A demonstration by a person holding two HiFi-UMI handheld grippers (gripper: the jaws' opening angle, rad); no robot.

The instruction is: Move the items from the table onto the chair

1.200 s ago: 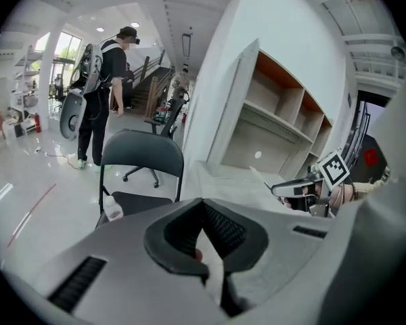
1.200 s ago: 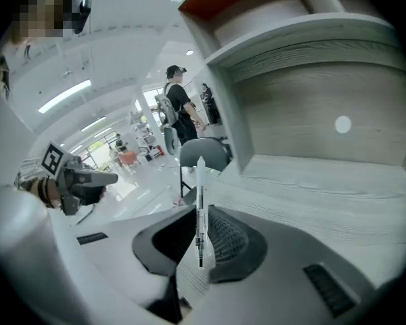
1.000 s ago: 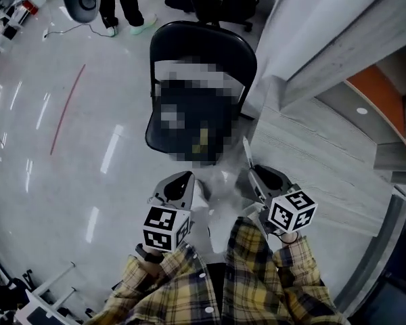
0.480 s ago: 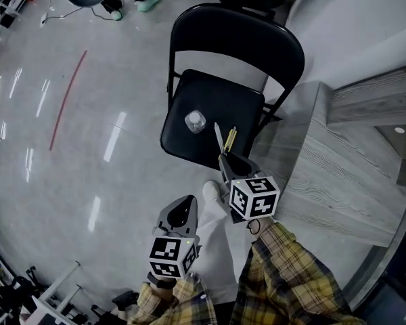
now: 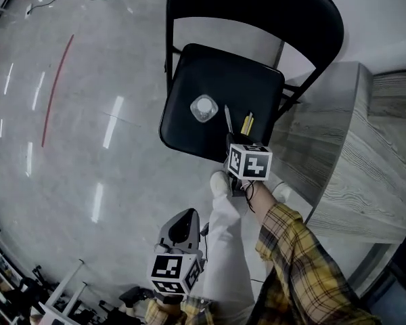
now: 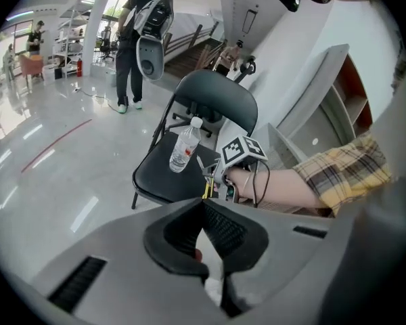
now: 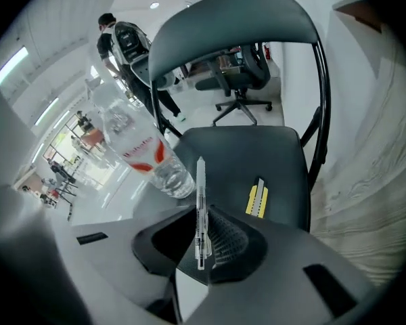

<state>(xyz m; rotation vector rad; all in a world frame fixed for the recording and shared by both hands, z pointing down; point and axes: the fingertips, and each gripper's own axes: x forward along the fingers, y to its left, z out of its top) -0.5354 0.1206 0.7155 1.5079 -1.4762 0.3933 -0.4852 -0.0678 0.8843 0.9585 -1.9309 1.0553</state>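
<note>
right gripper [image 7: 201, 241] jaws closed part way onto a thin clear pen [image 7: 200, 205]; pads press its rear end, the rest sticks out ahead past the jaw tips, pointing toward the chair back; pen is over the black seat of the folding chair [image 5: 189, 80], between the bottle and the knife; cannot tell whether its tip touches the seat

left gripper [image 6: 204, 239] jaws fully together, nothing between them; in the head view it hangs low over the shiny floor [image 5: 74, 154], well apart from the chair, near the person's pale trouser leg [image 5: 229, 249]

only container: clear plastic water bottle [image 5: 204, 108], upright on the seat toward its left-middle, white cap on, red and white label; looks to hold clear liquid, level not readable; free of both grippers

yellow utility knife [image 5: 247, 123] lies flat on the seat just right of the pen, near the right edge, long axis running front to back, touching nothing else

grey wood-grain table [image 5: 352, 168] just beside the chair on its right; right forearm in a yellow plaid sleeve [image 5: 291, 249] reaches along its edge to the seat front

background: red line on the floor [image 5: 57, 90]; in the left gripper view a person [image 6: 132, 53] stands far behind the chair with a white backpack-like unit [image 6: 149, 53]; office chair [image 7: 240, 80] seen behind the chair back in the right gripper view
</note>
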